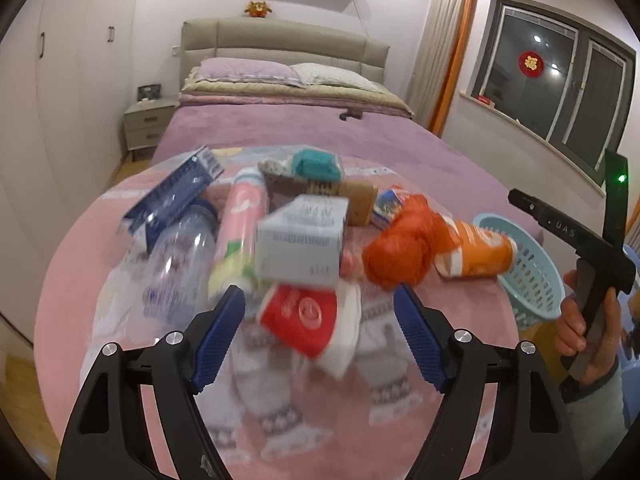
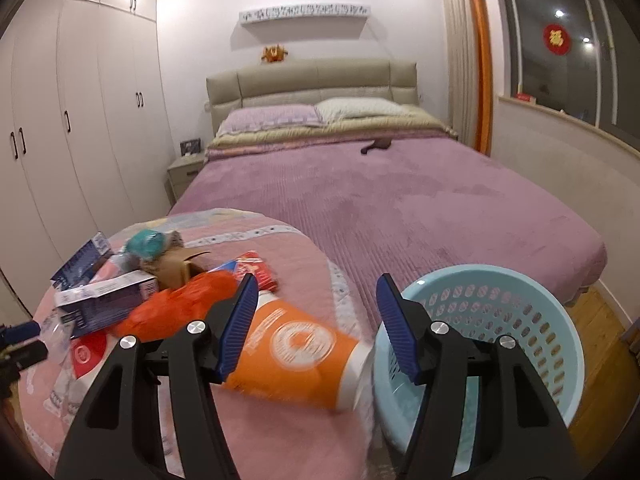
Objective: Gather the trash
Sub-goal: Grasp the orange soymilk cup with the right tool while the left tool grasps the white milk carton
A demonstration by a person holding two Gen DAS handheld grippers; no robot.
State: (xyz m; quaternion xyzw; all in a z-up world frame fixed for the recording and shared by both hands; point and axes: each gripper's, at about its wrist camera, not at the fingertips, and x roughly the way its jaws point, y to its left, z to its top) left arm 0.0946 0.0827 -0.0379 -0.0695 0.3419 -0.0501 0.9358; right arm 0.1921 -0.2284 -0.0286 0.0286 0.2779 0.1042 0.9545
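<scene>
Nearest the lens, the left gripper [image 1: 320,332] is being held with its blue pads spread, nothing pinched between them; a red-and-white packet [image 1: 308,320] is lying in the gap, untouched as far as can be told through the blur. Just beyond it, the trash is being seen as a loose heap on the pink blanket [image 1: 80,264]: a grey box [image 1: 300,240], a clear bottle [image 1: 180,256], a pink tube [image 1: 240,224], an orange bag [image 1: 400,244] and an orange paper cup [image 1: 476,252] on its side. The right gripper [image 2: 316,320] is likewise being held open and empty, with the cup [image 2: 296,352] lying under and between its pads, no contact being visible. The pale blue basket [image 2: 500,320] is standing just beside the cup's rim, at the blanket's edge. Risks are being judged as follows: the cup is being taken for thin-walled, so a hard squeeze could crush it or squirt it sideways off the bed; the packet is sitting low on soft fabric, so the blanket could be pinched with it; the heap is being propped loosely, so pulling one piece could tumble the box or roll the bottle; the light basket could be nudged over by the right gripper.
</scene>
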